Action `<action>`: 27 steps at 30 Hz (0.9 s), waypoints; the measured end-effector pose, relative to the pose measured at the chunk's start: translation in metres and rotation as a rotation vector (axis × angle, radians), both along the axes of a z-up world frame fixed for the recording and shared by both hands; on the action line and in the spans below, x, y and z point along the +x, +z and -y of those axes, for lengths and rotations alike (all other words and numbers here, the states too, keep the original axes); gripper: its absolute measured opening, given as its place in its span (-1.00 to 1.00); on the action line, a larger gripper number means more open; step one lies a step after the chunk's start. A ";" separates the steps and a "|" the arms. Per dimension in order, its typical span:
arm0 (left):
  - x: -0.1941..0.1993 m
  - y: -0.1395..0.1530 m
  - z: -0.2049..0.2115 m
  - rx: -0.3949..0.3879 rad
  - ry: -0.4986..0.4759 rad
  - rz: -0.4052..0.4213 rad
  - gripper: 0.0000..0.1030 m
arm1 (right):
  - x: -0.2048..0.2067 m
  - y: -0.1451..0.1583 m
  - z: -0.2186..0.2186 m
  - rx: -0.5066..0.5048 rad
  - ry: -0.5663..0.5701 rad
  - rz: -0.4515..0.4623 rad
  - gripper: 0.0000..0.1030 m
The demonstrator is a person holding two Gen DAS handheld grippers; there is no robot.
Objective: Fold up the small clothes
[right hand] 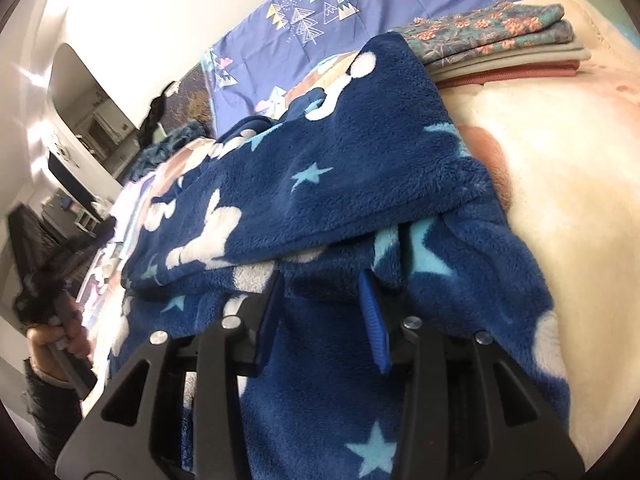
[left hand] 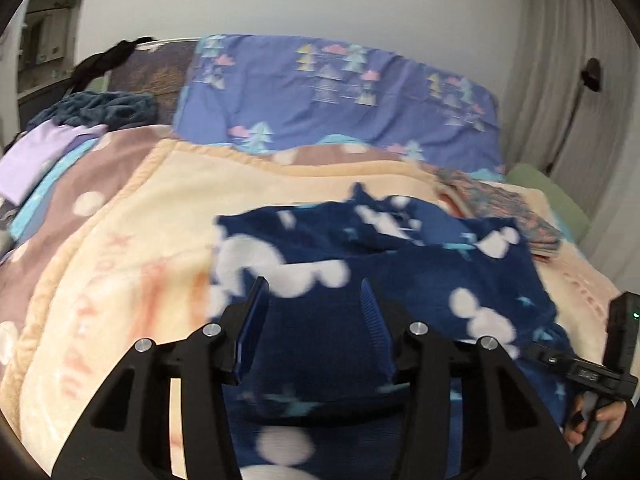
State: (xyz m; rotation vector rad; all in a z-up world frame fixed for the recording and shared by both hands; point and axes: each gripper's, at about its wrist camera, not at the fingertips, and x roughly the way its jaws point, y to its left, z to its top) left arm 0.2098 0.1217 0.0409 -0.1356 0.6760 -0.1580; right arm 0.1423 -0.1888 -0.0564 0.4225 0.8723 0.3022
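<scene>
A dark blue fleece garment with white clouds and pale blue stars lies on a cream blanket on the bed. My left gripper hovers over its near part, jaws apart, nothing between the blue pads. In the right wrist view the same garment is partly folded over itself. My right gripper sits at the edge of the folded layer, jaws apart, with fleece draped around the fingertips; no grip shows. The right gripper's body also shows in the left wrist view.
A stack of folded clothes with a floral piece on top lies on the blanket beyond the garment, also in the left wrist view. A purple patterned pillow lies at the head. Loose clothes lie at far left. A curtain hangs at right.
</scene>
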 end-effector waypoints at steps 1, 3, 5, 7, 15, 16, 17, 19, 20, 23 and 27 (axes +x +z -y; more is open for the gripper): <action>0.001 -0.005 0.011 0.009 -0.037 -0.014 -0.06 | -0.004 0.008 -0.008 -0.054 0.001 -0.013 -0.37; 0.011 -0.033 0.045 0.089 -0.105 -0.095 -0.06 | -0.009 0.026 -0.023 -0.088 0.063 0.024 -0.37; 0.019 -0.072 0.068 0.199 -0.119 -0.169 -0.02 | -0.014 0.052 -0.034 -0.116 0.104 0.114 -0.37; 0.016 -0.074 0.080 0.268 -0.105 -0.140 0.01 | -0.007 0.067 -0.036 -0.163 0.088 0.166 -0.37; 0.014 -0.064 0.064 0.183 -0.110 -0.147 0.07 | 0.049 0.016 -0.011 -0.331 -0.069 -0.017 -0.40; 0.016 -0.058 0.060 0.141 -0.115 -0.156 0.08 | 0.046 0.026 -0.014 -0.333 -0.064 -0.011 -0.32; 0.020 -0.049 0.055 0.073 -0.130 -0.155 0.08 | 0.046 0.038 -0.016 -0.291 -0.041 -0.003 -0.30; 0.032 -0.023 0.047 -0.041 -0.130 -0.099 0.23 | 0.055 0.059 -0.017 -0.233 -0.009 0.025 -0.27; 0.041 -0.013 0.046 -0.056 -0.110 -0.072 0.29 | 0.066 0.072 -0.023 -0.232 -0.007 0.052 -0.18; 0.096 -0.011 0.054 -0.051 -0.122 -0.112 0.56 | 0.112 0.080 -0.036 -0.233 0.034 0.050 -0.07; 0.162 -0.054 0.055 -0.087 -0.065 -0.309 0.56 | 0.177 0.049 -0.035 -0.187 -0.015 -0.075 -0.04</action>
